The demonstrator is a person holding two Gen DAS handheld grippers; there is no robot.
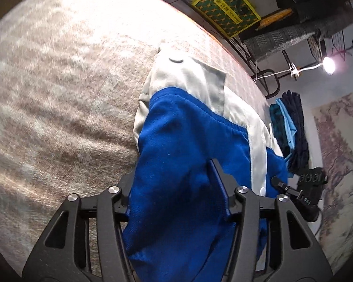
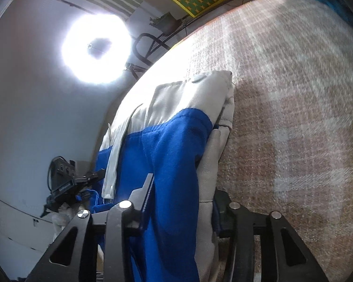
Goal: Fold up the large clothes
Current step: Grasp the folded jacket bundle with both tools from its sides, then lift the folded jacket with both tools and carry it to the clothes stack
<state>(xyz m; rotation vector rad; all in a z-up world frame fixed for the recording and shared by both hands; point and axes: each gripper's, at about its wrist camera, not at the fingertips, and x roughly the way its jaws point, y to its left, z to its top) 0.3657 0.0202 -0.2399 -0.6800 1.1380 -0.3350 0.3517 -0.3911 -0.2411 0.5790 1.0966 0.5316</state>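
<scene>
As both grip | left tool (image 1: 174,188), right tool (image 2: 181,199) pinch jacket (image 1: 176,127) (raised)

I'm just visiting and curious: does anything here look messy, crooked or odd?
Nothing looks damaged or spilled. The blue and white garment hangs bunched between the left claw and right claw, half-folded over the carpet.

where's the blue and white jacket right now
The blue and white jacket fills the centre of both wrist views, pinched in the left hand-held gripper and right hand-held gripper, its far end on the beige blanket.
</scene>
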